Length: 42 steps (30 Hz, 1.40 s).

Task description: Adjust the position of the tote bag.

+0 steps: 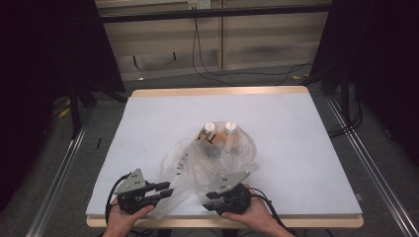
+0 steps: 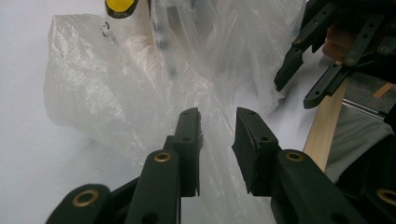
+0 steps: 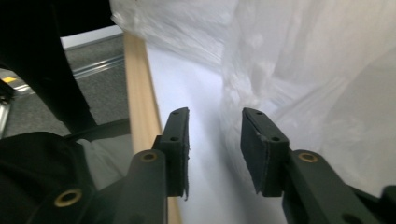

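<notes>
A crumpled clear plastic bag (image 1: 200,168) lies on the white table (image 1: 306,148), with two white-capped bottles (image 1: 210,133) inside at its far end. My left gripper (image 1: 165,190) points right at the bag's near left edge. In the left gripper view its jaws (image 2: 218,122) stand apart with bag film (image 2: 116,84) lying in the gap, not pinched. My right gripper (image 1: 211,200) points left at the bag's near edge. Its jaws (image 3: 215,119) are open over bare table, and the bag (image 3: 303,70) lies beside the right jaw.
The table's wooden front edge (image 3: 137,93) runs just beside the right gripper. A yellow round end (image 2: 120,5) shows inside the bag. The right gripper (image 2: 295,93) appears at the upper right of the left gripper view. Cables (image 1: 207,69) lie on the floor behind.
</notes>
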### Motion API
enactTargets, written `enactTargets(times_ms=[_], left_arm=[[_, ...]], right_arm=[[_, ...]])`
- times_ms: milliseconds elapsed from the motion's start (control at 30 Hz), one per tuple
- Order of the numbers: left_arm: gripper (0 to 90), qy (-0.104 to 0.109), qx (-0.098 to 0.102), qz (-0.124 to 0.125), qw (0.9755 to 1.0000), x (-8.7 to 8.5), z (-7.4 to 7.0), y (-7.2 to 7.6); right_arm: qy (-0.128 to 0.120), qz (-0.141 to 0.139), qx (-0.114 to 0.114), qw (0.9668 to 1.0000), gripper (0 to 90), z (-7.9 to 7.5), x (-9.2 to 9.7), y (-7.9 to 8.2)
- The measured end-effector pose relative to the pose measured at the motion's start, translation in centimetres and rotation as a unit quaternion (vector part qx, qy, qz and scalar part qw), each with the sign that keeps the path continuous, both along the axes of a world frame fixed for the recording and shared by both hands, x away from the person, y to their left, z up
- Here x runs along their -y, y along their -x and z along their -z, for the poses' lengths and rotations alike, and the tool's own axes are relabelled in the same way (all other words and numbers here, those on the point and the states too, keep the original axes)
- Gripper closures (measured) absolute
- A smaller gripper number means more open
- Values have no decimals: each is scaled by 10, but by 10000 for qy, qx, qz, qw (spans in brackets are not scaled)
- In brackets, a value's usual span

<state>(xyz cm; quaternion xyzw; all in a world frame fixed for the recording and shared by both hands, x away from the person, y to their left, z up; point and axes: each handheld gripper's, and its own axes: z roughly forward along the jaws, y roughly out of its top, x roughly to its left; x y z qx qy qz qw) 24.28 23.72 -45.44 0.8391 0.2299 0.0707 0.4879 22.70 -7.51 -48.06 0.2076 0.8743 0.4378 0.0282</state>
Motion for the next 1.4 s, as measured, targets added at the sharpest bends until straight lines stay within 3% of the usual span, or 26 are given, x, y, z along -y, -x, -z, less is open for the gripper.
enactTargets(times_ms=[100,233,367,500,533,600,700,733,800,900,967,1133,1267,1400], left_arm=[[692,-2,10,-17,10000,0,0,0],[681,46,13,-38,10000,-1,0,1],[680,2,34,-7,10000,-1,-1,0],[671,23,43,-7,10000,-2,-1,1],[669,75,20,-38,10000,-2,-1,1],[633,32,46,-35,10000,-3,-2,1],[611,131,27,-99,9999,-4,-3,4],[535,110,27,-84,9999,-6,-4,5],[502,174,4,-134,9998,-8,-5,8],[443,92,4,-199,9998,-11,-6,13],[410,-63,6,-108,9999,-13,-5,13],[376,-317,-97,53,9994,-10,-3,16],[434,-411,-226,153,9988,-10,-1,17],[512,-717,-273,208,9968,-5,1,16]], right_arm=[[-5,69,38,10000,588,2,0,-1],[-125,170,298,9993,608,-7,1,-1],[-121,188,205,9995,605,-6,0,-5],[172,165,137,9996,610,6,-4,-9],[139,162,97,9997,607,6,-4,-10],[110,242,42,9996,621,7,-2,-13],[165,271,49,9995,645,7,-4,-14],[215,349,65,9991,721,7,-4,-14],[242,387,116,9989,740,7,-4,-14],[295,418,183,9985,833,6,-4,-13],[269,353,112,9990,900,6,-3,-13],[259,360,81,9990,900,6,-3,-13],[254,327,82,9991,900,6,-3,-13],[231,314,77,9992,900,6,-2,-14]])
